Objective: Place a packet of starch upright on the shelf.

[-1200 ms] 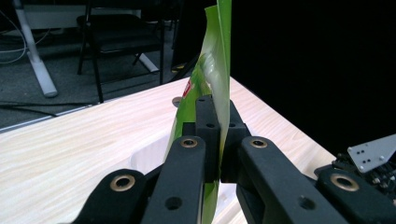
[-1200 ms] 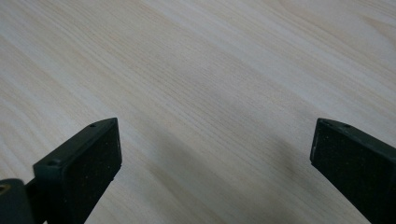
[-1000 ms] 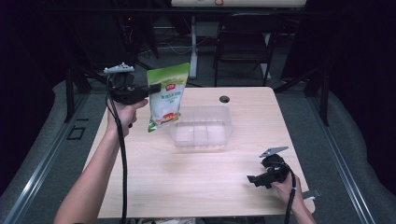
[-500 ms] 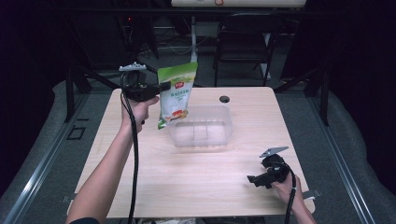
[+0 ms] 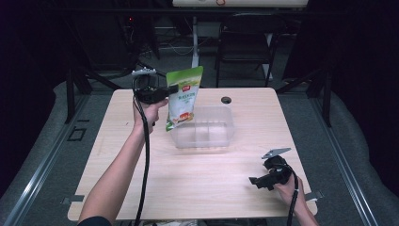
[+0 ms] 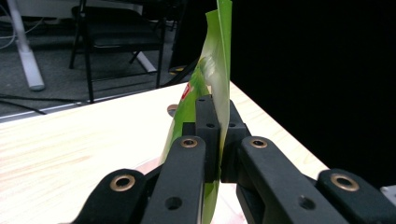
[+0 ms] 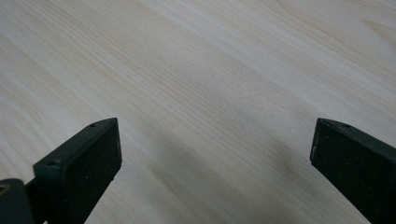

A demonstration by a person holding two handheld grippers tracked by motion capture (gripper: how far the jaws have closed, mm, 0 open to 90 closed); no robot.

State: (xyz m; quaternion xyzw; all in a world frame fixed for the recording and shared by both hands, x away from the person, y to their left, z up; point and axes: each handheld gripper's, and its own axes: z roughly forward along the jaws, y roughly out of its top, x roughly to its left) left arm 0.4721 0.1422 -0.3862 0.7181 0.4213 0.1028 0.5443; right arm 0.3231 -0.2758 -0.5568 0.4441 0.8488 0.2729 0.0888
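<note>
A green and white snack bag point(image 5: 183, 96) hangs in the air over the left end of a clear plastic bin point(image 5: 207, 136) on the wooden table point(image 5: 141, 155). My left gripper point(image 5: 170, 89) is shut on the bag's upper left edge. In the left gripper view the two black jaws pinch the thin green bag point(image 6: 215, 60) edge-on, and my left gripper point(image 6: 215, 122) points across the table. My right gripper point(image 5: 255, 181) rests low at the table's near right, held by a hand. In the right gripper view its fingers point(image 7: 79, 163) stand wide apart over bare wood, my right gripper point(image 7: 217, 161) open.
A small dark round hole point(image 5: 226, 100) sits in the table beyond the bin. A black chair point(image 5: 247, 42) and a white post point(image 5: 194, 42) stand behind the table. Black cables trail from both grippers along the forearms.
The left hand has carried the bag to the right and a little lower, from beside the bin's left end to over it. The right gripper has stayed where it was.
</note>
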